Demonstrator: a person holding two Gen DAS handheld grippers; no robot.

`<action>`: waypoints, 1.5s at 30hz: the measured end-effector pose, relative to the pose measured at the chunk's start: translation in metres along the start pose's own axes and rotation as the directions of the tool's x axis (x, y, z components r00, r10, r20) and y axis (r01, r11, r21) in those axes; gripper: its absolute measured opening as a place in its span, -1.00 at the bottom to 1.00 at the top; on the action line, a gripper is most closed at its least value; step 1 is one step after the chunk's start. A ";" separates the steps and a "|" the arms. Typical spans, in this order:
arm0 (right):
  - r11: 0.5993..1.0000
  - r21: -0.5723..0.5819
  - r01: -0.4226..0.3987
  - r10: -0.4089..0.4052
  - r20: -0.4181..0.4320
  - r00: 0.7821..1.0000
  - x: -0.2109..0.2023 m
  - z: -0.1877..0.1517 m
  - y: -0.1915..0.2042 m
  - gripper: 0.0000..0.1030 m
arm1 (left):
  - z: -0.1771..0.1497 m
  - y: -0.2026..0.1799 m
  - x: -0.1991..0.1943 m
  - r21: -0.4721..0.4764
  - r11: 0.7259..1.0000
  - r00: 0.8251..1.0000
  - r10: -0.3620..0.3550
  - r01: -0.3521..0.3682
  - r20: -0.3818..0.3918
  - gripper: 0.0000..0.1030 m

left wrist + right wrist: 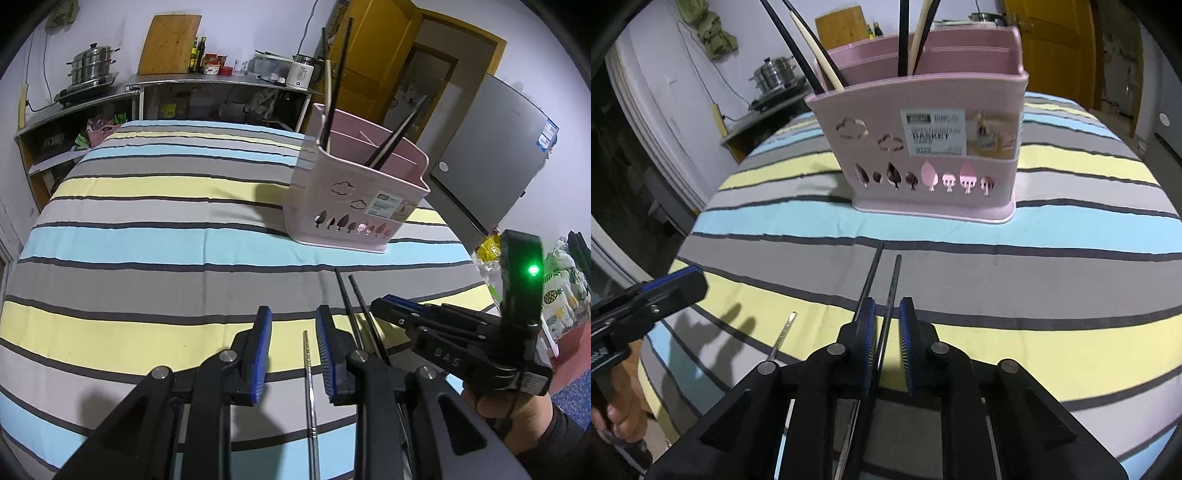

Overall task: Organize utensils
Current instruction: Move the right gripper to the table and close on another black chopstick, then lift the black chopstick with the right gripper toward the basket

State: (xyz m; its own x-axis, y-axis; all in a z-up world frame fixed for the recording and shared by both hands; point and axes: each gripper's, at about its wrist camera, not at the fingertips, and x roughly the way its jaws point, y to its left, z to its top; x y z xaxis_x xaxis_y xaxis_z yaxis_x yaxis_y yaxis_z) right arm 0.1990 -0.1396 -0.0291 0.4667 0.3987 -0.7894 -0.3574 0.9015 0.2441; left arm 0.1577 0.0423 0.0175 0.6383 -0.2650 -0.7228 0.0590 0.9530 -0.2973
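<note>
A pink utensil basket [354,192] [923,147] stands on the striped cloth, with dark and pale chopsticks upright in its compartments. My left gripper [294,350] is open and low over the cloth. A metal chopstick [307,373] [783,332] lies between its blue pads [262,350], touching neither. My right gripper [886,343] [380,304] is open with a narrow gap. One black chopstick [891,291] lies between its pads, not squeezed. A second black chopstick [871,273] runs just left of it, behind the left finger. Both black chopsticks [351,306] lie flat. The left gripper [690,280] shows at the left edge.
The table carries a striped cloth [166,229] of grey, blue and yellow. Behind it stand a steel counter with a steamer pot [92,68], a wooden cutting board [168,44] and a kettle [303,74]. A grey fridge [491,155] and a yellow door [380,55] are to the right.
</note>
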 end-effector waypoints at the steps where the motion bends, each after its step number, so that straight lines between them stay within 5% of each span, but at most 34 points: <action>1: 1.000 0.001 0.003 -0.003 -0.009 1.000 0.004 0.001 -0.001 -0.76 | 0.000 0.001 0.001 -0.001 1.000 1.000 0.001 -0.001 -0.002 -0.50; 13: 0.999 -0.041 0.007 -0.008 -0.031 0.999 0.009 0.001 -0.008 -0.89 | 0.005 -0.008 0.026 0.009 1.000 0.998 -0.004 0.004 -0.060 -0.50; 25: 0.999 -0.013 0.041 -0.041 -0.019 0.999 -0.018 -0.012 -0.055 -0.89 | 0.009 -0.039 0.068 0.001 0.998 0.983 -0.058 0.059 -0.172 -0.50; 37: 0.999 0.024 0.024 -0.024 -0.017 1.000 -0.020 -0.013 -0.065 -0.87 | 0.018 -0.062 0.106 0.067 0.998 0.976 0.032 -0.018 -0.215 -0.50; 41: 0.999 0.033 0.032 -0.031 -0.019 0.999 -0.018 -0.011 -0.066 -0.86 | 0.015 -0.069 0.107 0.156 0.985 0.974 0.098 -0.066 -0.205 -0.76; 45: 0.998 0.048 0.050 -0.049 -0.032 0.998 -0.015 -0.006 -0.064 -0.86 | 0.014 -0.066 0.104 0.162 0.986 0.971 0.078 -0.042 -0.224 -0.85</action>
State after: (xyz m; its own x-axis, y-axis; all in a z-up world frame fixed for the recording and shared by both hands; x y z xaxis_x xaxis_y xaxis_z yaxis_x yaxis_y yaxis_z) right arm 0.2099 -0.2041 -0.0368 0.4576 0.3487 -0.8179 -0.2945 0.9274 0.2306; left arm 0.2308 -0.0461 -0.0298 0.4528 -0.2159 -0.8651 0.1553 0.9745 -0.1619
